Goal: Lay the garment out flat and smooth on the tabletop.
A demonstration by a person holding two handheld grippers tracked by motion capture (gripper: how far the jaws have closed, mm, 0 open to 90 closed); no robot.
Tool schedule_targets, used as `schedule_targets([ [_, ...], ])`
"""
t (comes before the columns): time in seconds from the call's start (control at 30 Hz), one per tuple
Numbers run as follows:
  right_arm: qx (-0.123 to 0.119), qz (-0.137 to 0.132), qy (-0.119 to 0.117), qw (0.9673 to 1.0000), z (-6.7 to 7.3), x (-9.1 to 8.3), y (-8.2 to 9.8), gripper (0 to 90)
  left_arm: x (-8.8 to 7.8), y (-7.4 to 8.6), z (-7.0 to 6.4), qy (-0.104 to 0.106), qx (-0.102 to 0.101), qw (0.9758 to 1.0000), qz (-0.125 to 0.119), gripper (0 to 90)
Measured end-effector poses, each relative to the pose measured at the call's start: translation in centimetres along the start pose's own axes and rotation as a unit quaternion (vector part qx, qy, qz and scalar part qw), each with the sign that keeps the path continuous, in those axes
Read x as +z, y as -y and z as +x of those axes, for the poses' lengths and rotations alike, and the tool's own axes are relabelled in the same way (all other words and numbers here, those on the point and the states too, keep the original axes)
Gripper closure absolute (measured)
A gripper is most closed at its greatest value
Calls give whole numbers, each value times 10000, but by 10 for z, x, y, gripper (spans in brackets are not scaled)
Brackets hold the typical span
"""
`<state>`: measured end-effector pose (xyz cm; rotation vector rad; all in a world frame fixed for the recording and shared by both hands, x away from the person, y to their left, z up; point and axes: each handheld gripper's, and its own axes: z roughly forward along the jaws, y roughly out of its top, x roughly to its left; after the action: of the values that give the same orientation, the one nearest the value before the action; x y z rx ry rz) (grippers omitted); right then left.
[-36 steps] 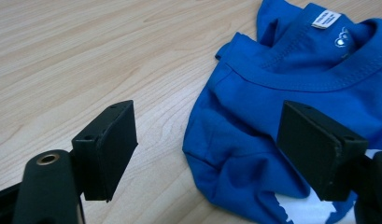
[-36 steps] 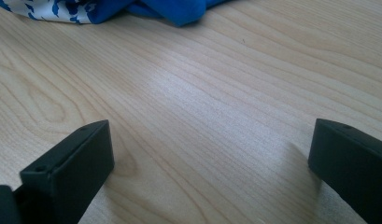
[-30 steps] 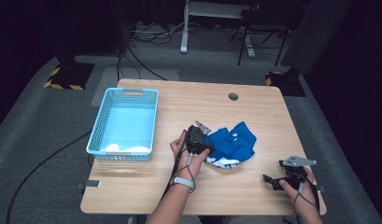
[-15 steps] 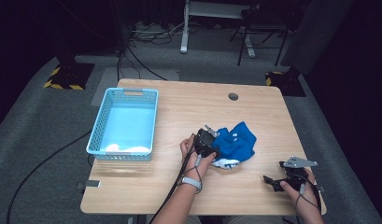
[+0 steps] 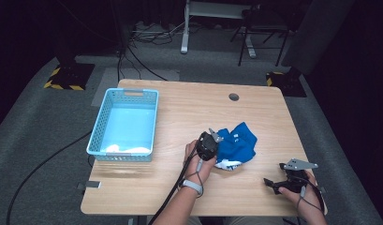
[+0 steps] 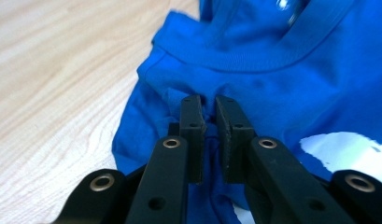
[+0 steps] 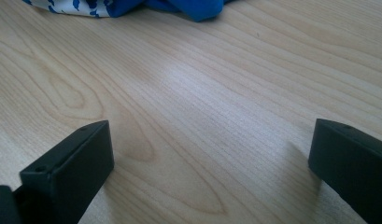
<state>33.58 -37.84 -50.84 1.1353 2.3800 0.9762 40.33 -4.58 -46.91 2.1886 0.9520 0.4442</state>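
The left gripper (image 6: pixel 206 105) has just been closing, and its two black jaws now pinch a fold of the crumpled blue cotton T-shirt with a white printed patch (image 6: pixel 282 88) between their pads; the fabric bunches up in the narrow gap between them. In the high view this left gripper (image 5: pixel 213 140) sits at the shirt's left edge, with the person's left hand (image 5: pixel 198 157) behind it on the bench. The T-shirt (image 5: pixel 237 145) lies in a heap a little right of the middle of the pale wooden bench (image 5: pixel 180 117), nearer the front edge than the back, its ribbed collar towards the far side in the left gripper view.

The right gripper (image 7: pixel 212 154) has its jaws spread wide, with bare wood between them and nothing held; it rests low over the bench near the front right corner (image 5: pixel 273 183), well apart from the shirt, whose hem shows at the top of the right gripper view (image 7: pixel 132 7).

A light blue perforated plastic basket (image 5: pixel 124 123) stands along the left edge of the bench, well apart from the shirt, with something white lying at its near end. A small round dark grommet hole (image 5: pixel 233 97) sits near the back edge. Nothing lies between shirt and basket.
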Motion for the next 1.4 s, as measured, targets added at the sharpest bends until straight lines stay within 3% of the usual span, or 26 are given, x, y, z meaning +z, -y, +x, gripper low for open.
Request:
schedule_targets([
  [0.23,104,-62,95,9999,1,-1,0,65,-24,2,-6,118,161,9995,-257,819],
  [0.33,110,-40,16,9999,1,-1,-4,130,-34,5,-7,142,173,9992,-318,818],
  [0.73,94,-222,36,9997,-4,-3,-25,176,-56,28,1,0,-53,9992,-400,814],
  [1.07,-83,-374,-65,9992,2,-2,-56,210,-63,39,4,-37,-169,9992,-364,814],
  [1.4,-262,-294,-205,9990,9,9,-76,263,-66,50,8,-30,-282,9992,-290,809],
])
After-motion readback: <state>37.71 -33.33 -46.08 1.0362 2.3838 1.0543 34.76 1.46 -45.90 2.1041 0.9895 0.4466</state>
